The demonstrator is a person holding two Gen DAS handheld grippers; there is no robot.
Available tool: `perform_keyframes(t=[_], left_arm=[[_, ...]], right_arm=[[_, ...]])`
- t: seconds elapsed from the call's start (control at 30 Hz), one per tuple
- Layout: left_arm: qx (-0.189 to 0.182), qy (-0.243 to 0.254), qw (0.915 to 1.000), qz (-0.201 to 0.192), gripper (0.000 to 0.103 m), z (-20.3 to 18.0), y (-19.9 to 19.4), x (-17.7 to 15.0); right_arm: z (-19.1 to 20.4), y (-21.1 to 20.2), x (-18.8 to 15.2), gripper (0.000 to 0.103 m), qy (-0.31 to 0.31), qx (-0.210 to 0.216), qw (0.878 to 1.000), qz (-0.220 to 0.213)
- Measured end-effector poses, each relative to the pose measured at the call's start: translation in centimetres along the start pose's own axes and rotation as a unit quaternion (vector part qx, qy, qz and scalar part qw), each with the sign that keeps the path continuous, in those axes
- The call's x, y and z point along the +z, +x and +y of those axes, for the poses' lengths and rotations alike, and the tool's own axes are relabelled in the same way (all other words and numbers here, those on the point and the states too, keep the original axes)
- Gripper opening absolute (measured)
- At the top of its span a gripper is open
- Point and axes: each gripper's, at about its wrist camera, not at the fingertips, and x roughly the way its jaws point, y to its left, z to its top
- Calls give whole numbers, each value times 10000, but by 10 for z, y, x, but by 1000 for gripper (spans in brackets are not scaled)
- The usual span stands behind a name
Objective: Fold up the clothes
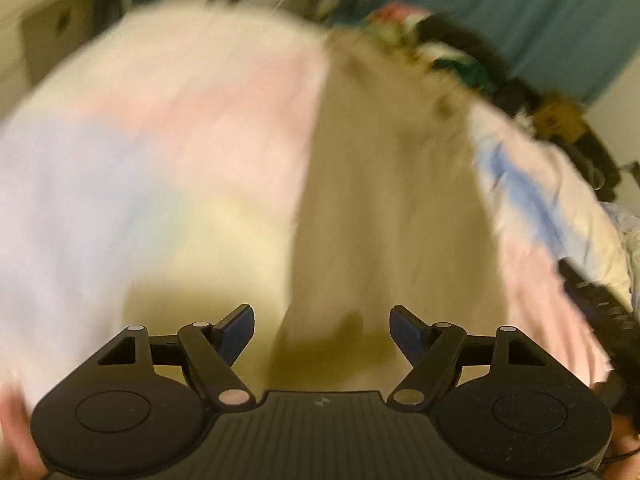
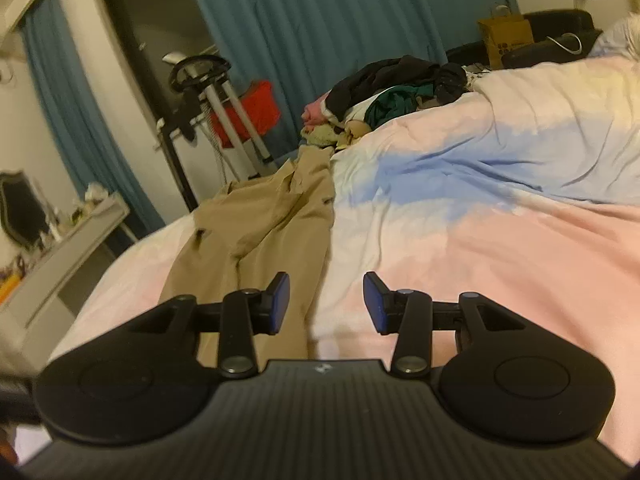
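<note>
Tan trousers [image 2: 264,216] lie stretched out on the pastel bed cover [image 2: 500,208], running away from me toward the pile of clothes. The left wrist view is blurred by motion, but the same tan trousers [image 1: 384,200] show as a long strip down the middle. My left gripper [image 1: 322,328] hangs above the near end of that strip, jaws wide apart with nothing between them. My right gripper [image 2: 326,304] hovers over the bed beside the trousers' right edge, jaws apart and empty; its left finger [image 2: 278,304] overlaps the tan cloth in the picture.
A heap of mixed clothes [image 2: 384,96] sits at the far end of the bed. Beyond it hang teal curtains [image 2: 340,20], with an exercise machine [image 2: 212,112] and a red item. A white shelf [image 2: 68,248] stands left; a paper bag [image 2: 506,38] at back right.
</note>
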Motion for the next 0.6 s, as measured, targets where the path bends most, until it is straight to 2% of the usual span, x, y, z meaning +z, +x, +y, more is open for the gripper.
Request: perform_keyframes(t=[0.13, 0.17, 0.3, 0.4, 0.43, 0.5, 0.53, 0.57, 0.6], left_arm=[[-115, -403, 9977, 528, 75, 24, 7, -14], [-185, -473, 9967, 633, 75, 28, 8, -16], [-476, -675, 9912, 1034, 75, 35, 13, -23], [-591, -687, 9867, 1350, 71, 37, 17, -32], [-551, -578, 9873, 1375, 67, 34, 18, -35], [-455, -435, 9890, 1341, 63, 30, 16, -39], [-402, -387, 9900, 1299, 55, 29, 14, -41], [-366, -373, 9907, 1260, 42, 28, 13, -42], [-389, -469, 9905, 1231, 35, 32, 10, -42]], right_arm=[[6, -39, -11, 79, 62, 208, 9996, 172], [3, -47, -13, 83, 191, 287, 9991, 227], [-23, -47, -28, 82, 1219, 499, 9853, 1084], [-38, -36, -43, 83, 1921, 658, 9606, 1896], [-40, -30, -48, 82, 2106, 742, 9499, 2187], [-35, -23, -55, 82, 2072, 688, 9447, 2447], [-30, -21, -57, 82, 2020, 616, 9437, 2545], [-26, -19, -60, 82, 1967, 543, 9427, 2641], [-24, -20, -63, 82, 1983, 514, 9402, 2723]])
